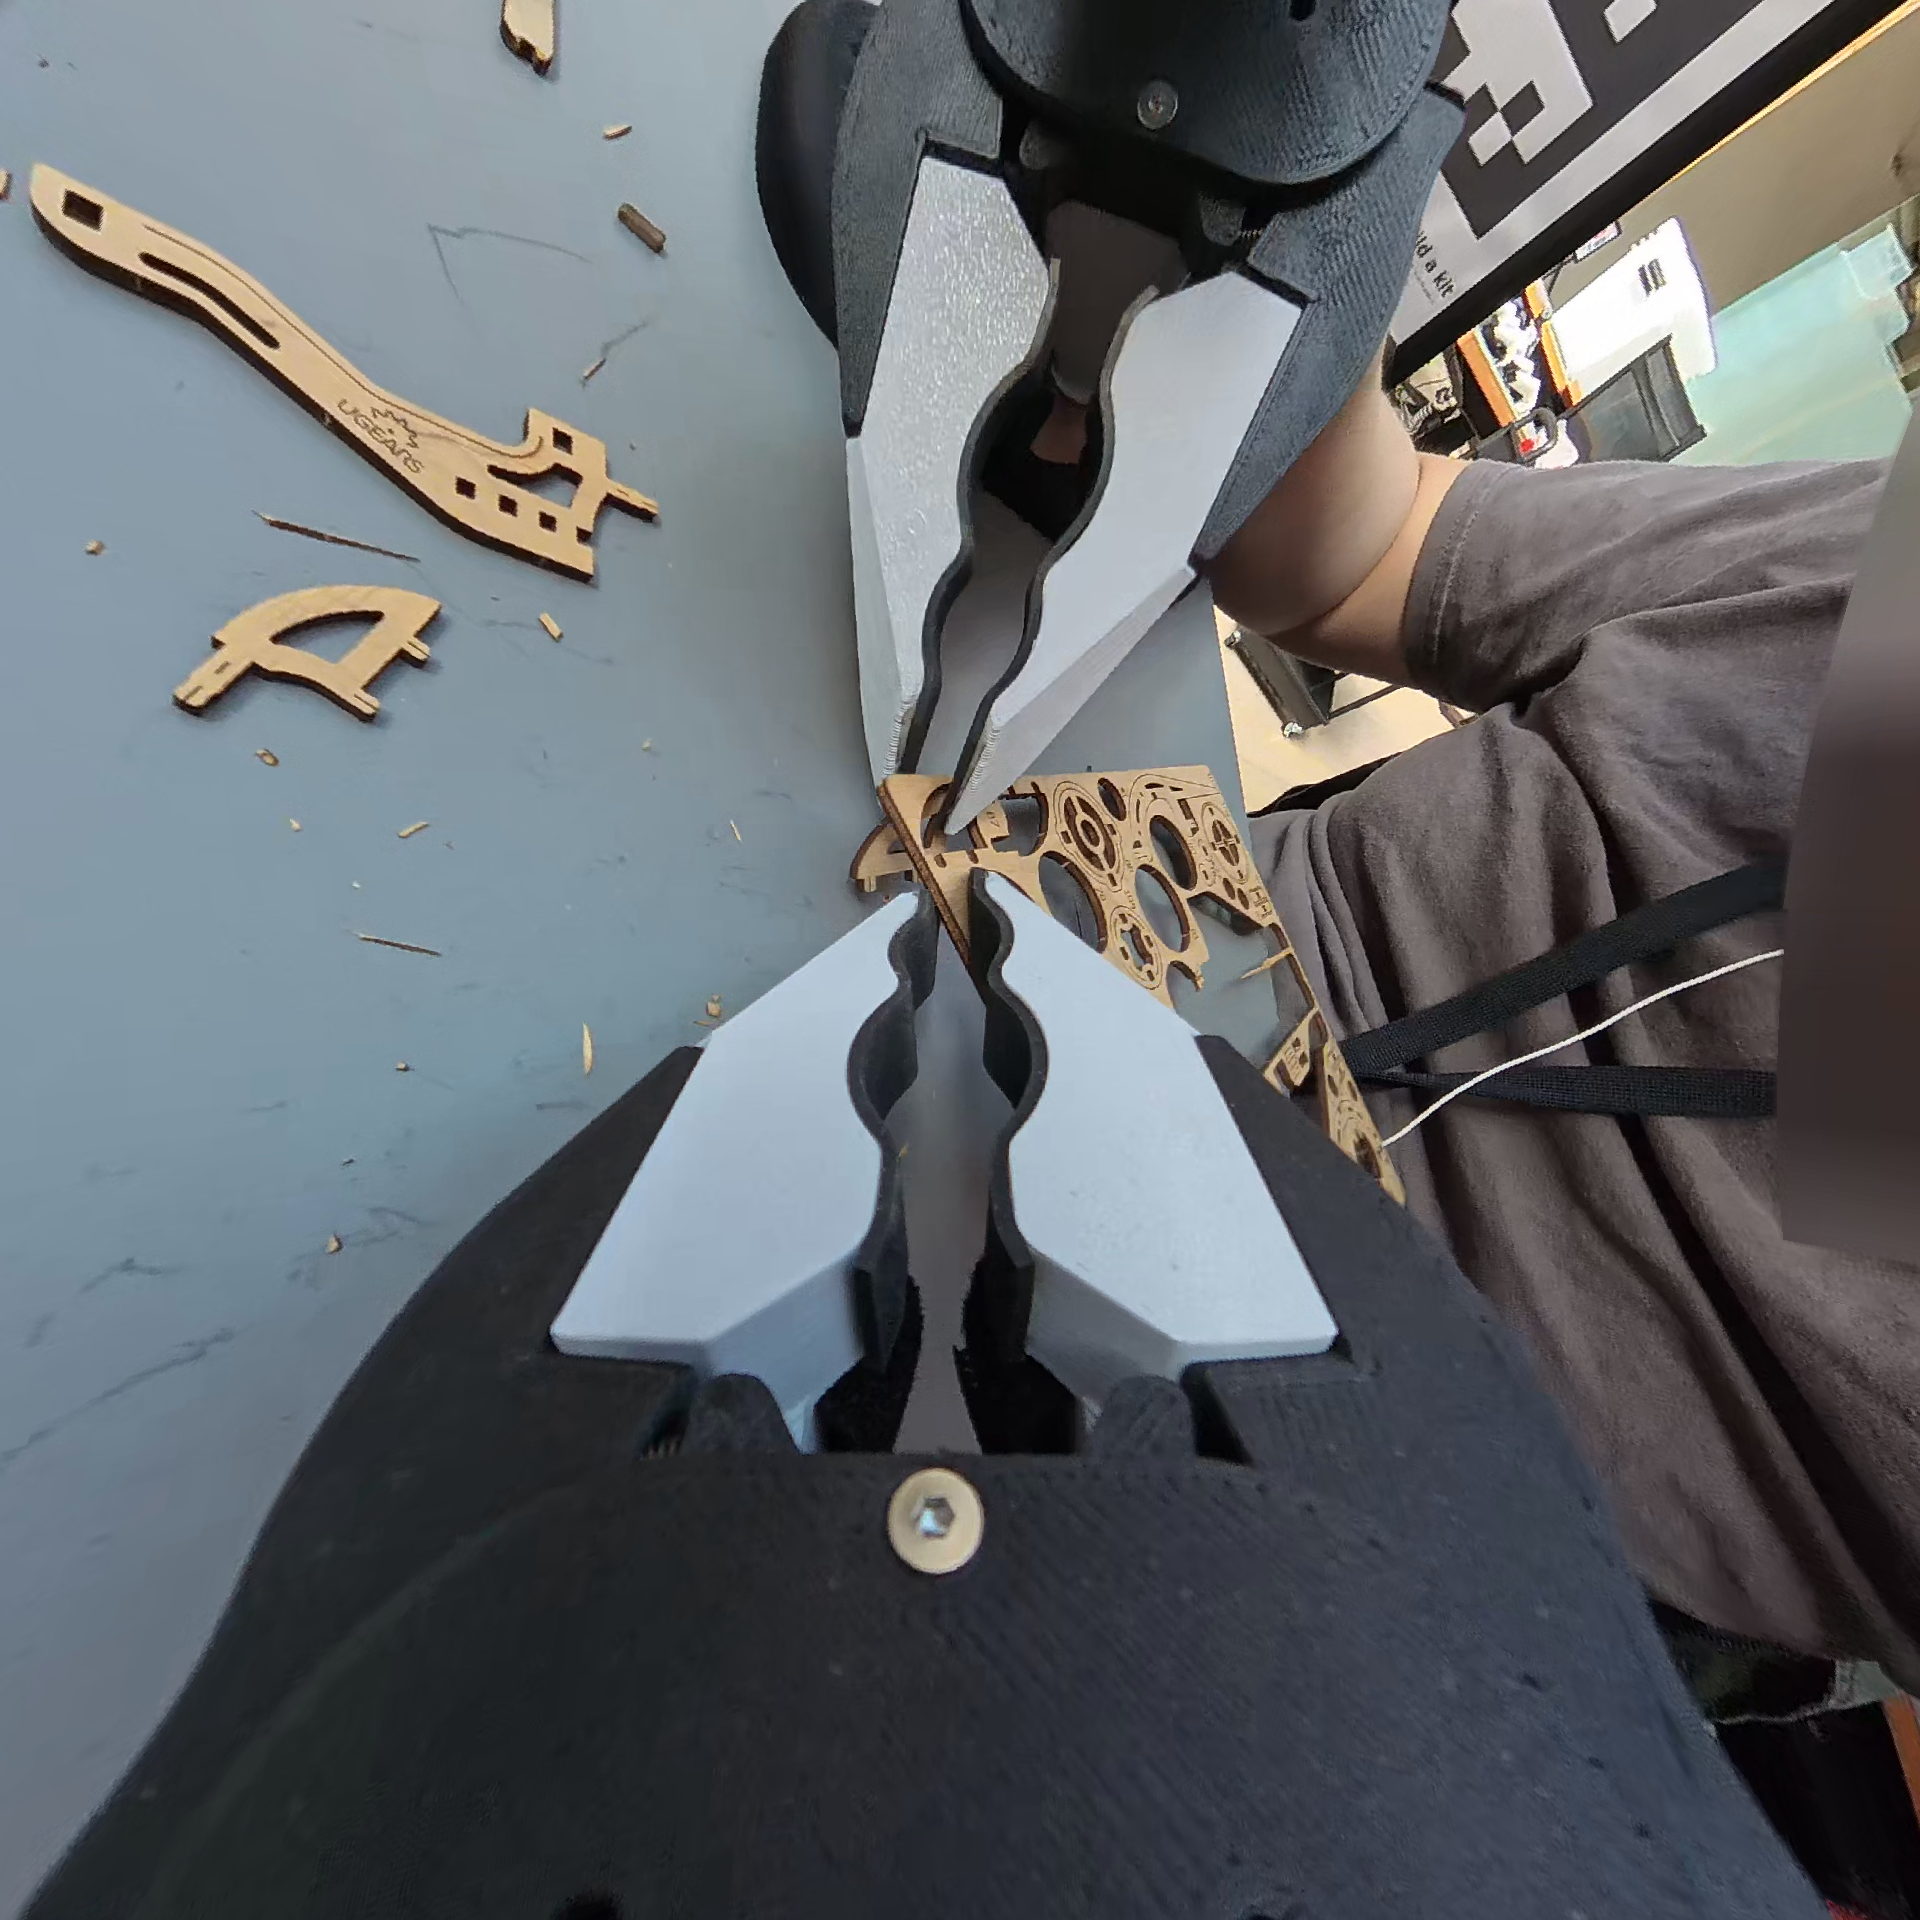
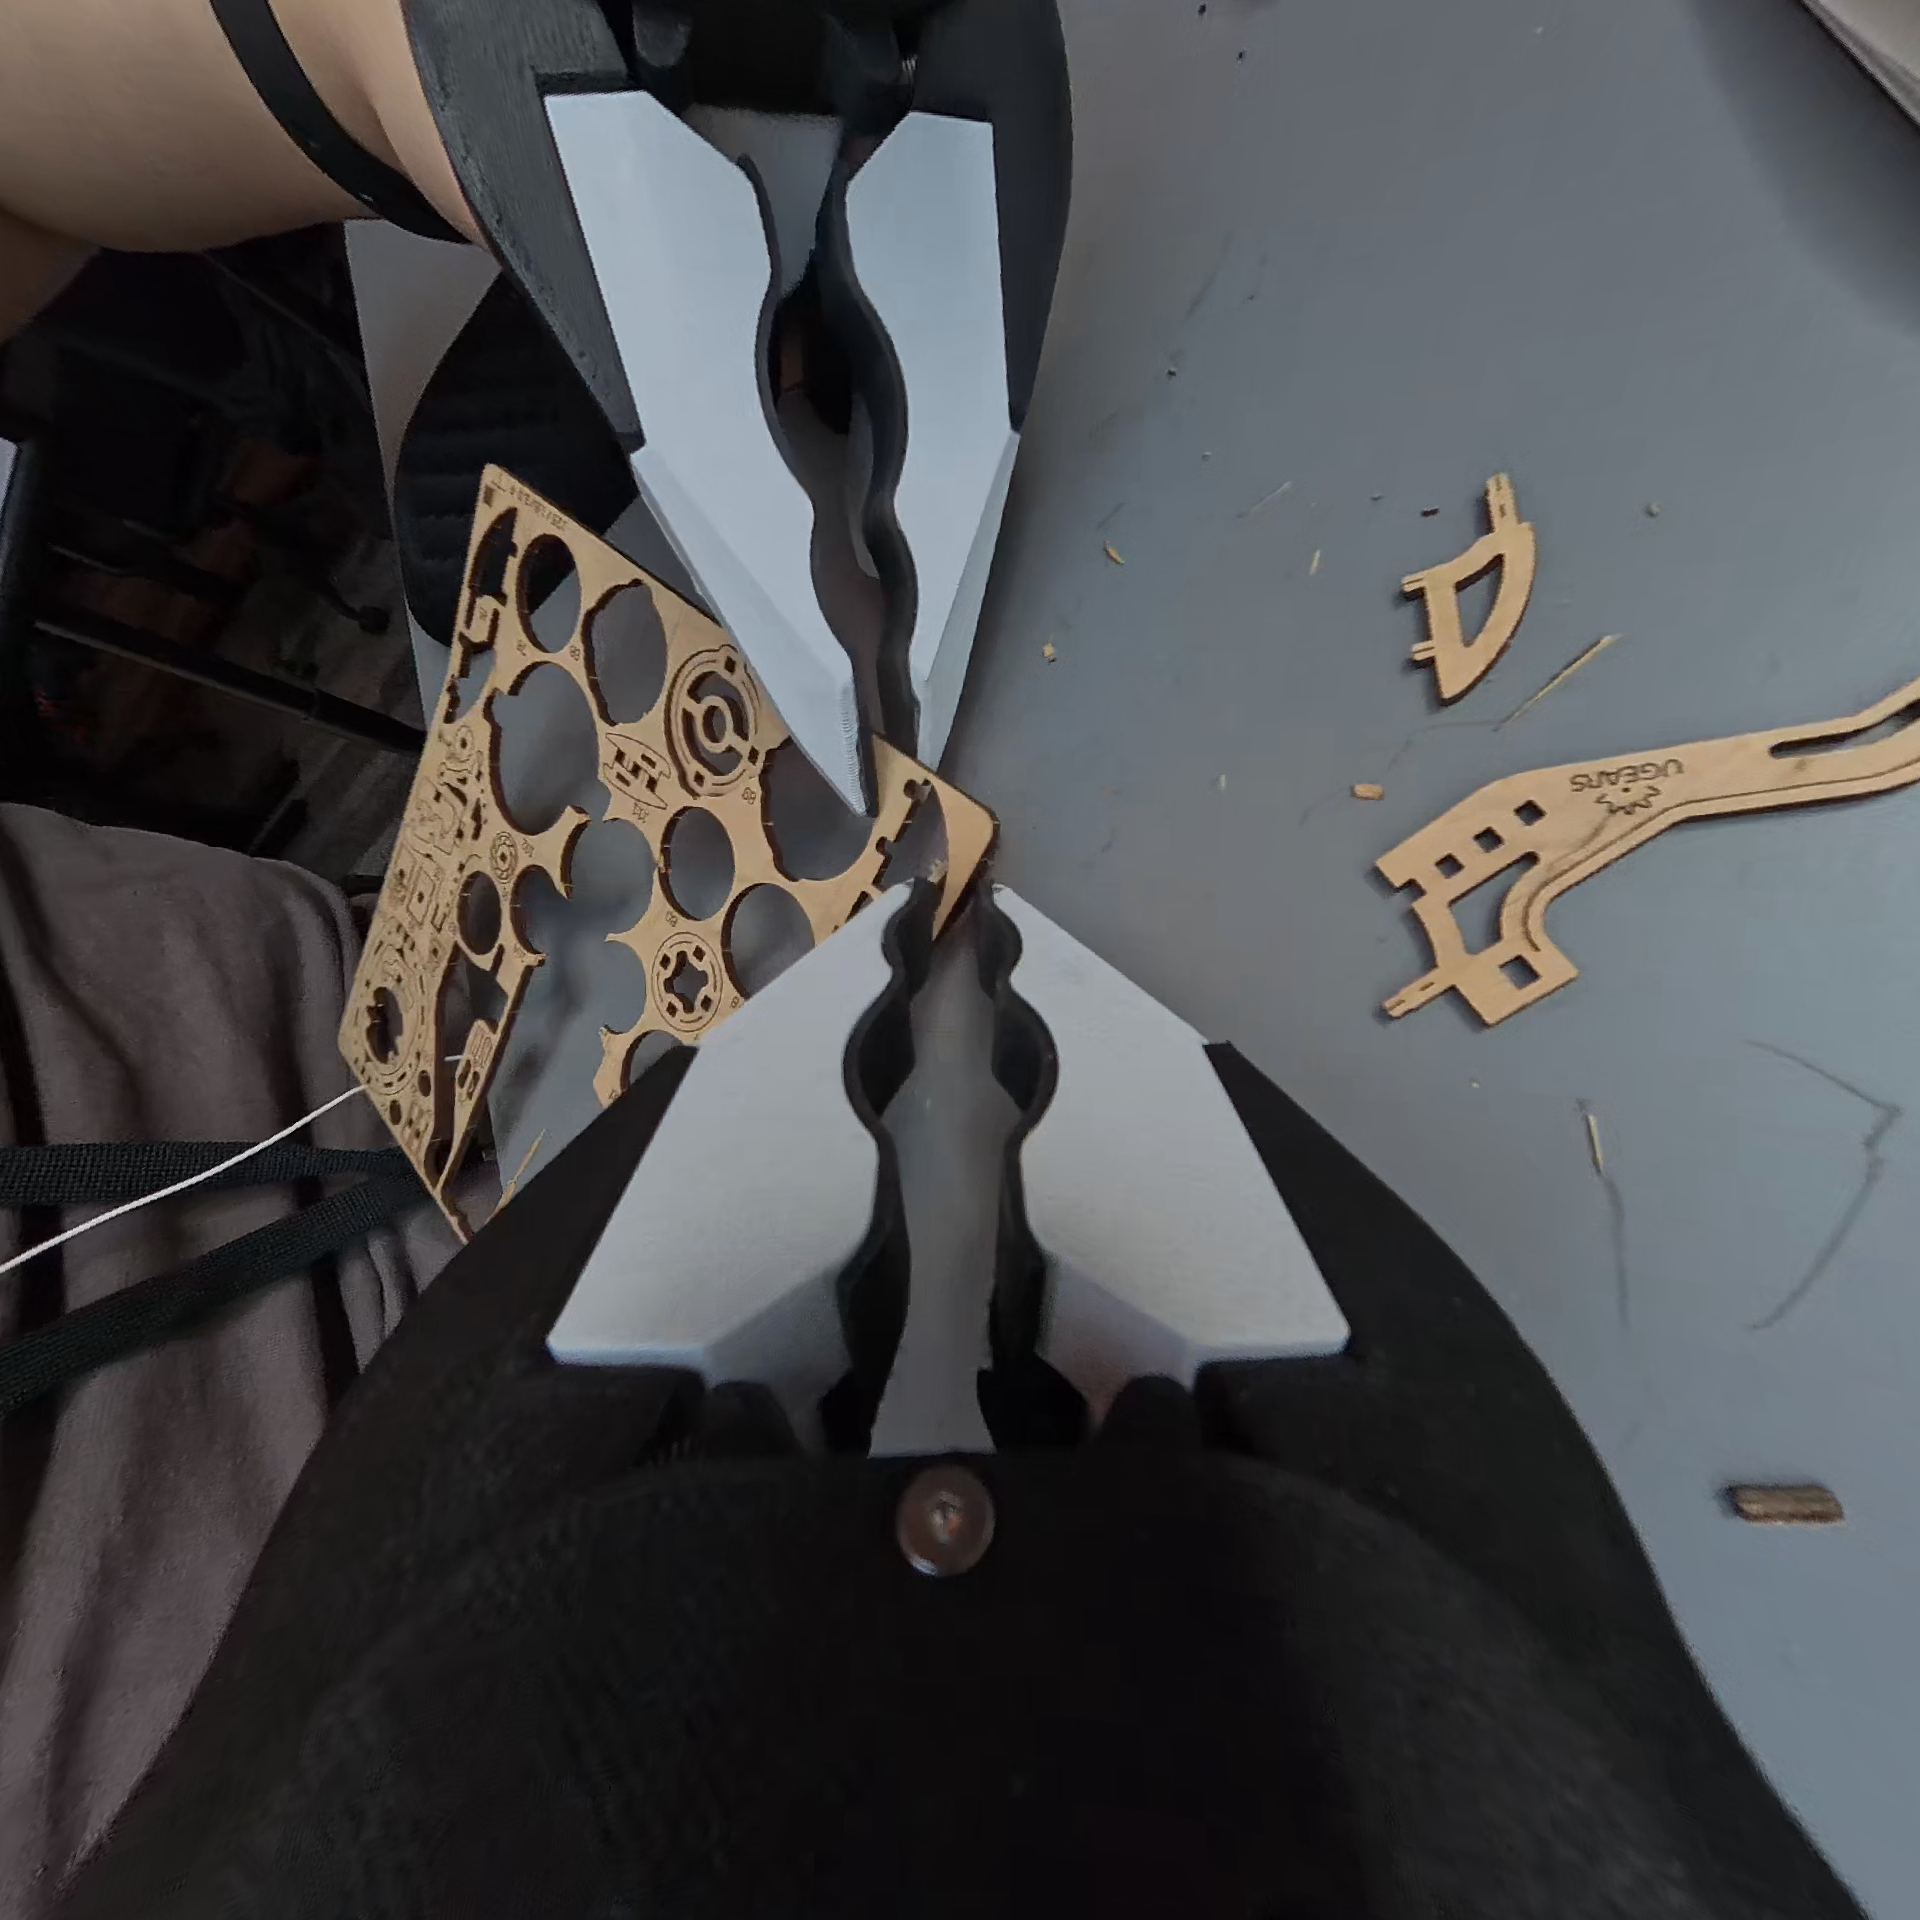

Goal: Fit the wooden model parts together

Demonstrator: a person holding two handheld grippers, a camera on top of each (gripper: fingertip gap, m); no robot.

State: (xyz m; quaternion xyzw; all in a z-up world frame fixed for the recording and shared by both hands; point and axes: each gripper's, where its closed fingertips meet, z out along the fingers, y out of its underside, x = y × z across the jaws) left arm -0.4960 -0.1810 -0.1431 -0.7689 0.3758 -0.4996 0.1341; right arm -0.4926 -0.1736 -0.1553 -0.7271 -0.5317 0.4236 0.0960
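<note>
Left wrist view: thin laser-cut plywood sheet [image 1: 1101,862] between both hand-held grippers' tips.

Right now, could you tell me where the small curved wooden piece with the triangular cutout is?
The small curved piece lies flat on the blue-grey table, left in the left wrist view, just below the long slotted wooden part.
</note>
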